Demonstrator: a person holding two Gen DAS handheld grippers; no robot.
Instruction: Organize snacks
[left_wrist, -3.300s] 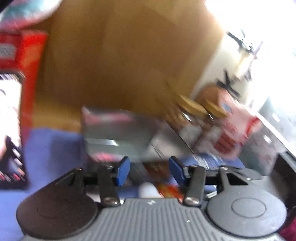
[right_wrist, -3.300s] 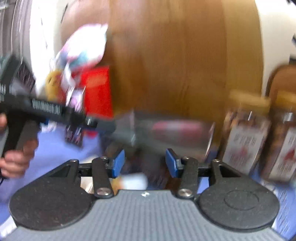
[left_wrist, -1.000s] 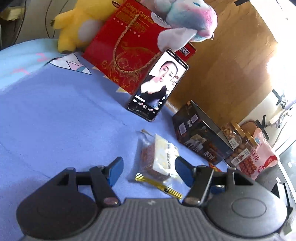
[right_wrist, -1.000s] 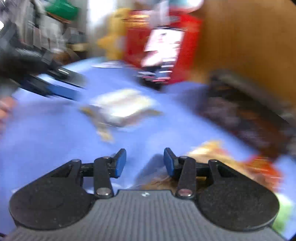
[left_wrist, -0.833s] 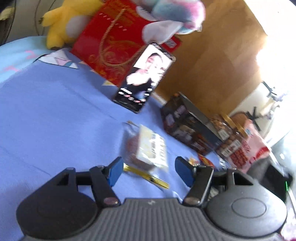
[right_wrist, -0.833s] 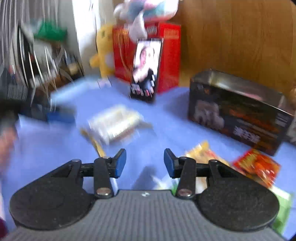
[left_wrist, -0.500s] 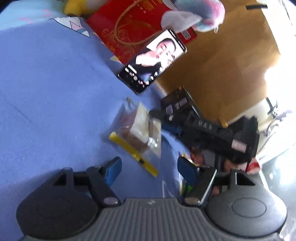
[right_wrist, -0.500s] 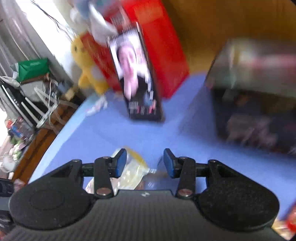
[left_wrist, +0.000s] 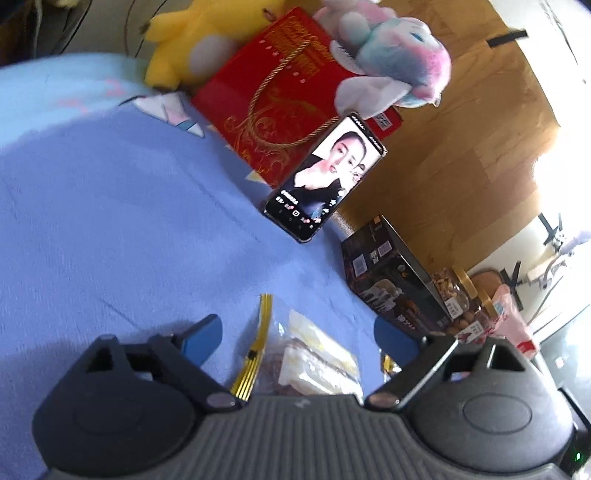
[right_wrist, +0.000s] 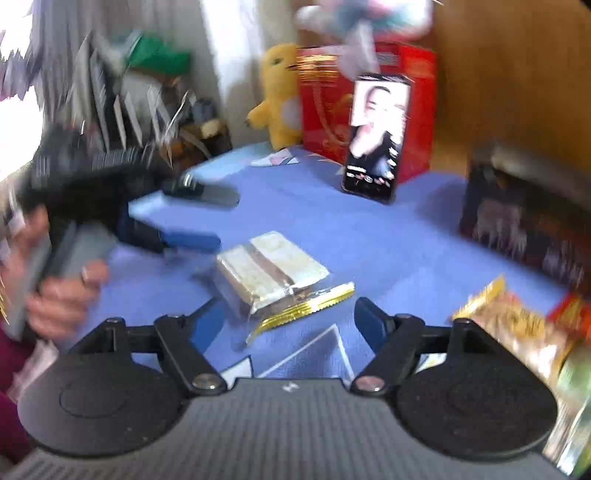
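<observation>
A clear snack packet (left_wrist: 314, 356) with a gold sealed strip lies flat on the blue cloth (left_wrist: 110, 229). My left gripper (left_wrist: 297, 336) hangs low over it, jaws opening wide, the packet lying between the blue fingers with no pad pressing on it. In the right wrist view the same packet (right_wrist: 269, 273) lies just ahead of my right gripper (right_wrist: 290, 321), whose jaws are also opening, with only the gold edge reaching between the fingers. The left gripper (right_wrist: 218, 218) comes in from the left there, held by a hand (right_wrist: 62, 291), its tips just short of the packet.
A dark box (left_wrist: 391, 273) stands at the right, with nut jars (left_wrist: 454, 295) and a pink bag (left_wrist: 513, 321) behind it. A phone (left_wrist: 325, 181) leans on a red gift bag (left_wrist: 280, 88) under plush toys. Small snack packets (right_wrist: 517, 325) lie at the right.
Both pairs of jaws have spread much wider. The right gripper has swung back from the phone and box and now faces the packet. The packet sits closer in between the left fingers.
</observation>
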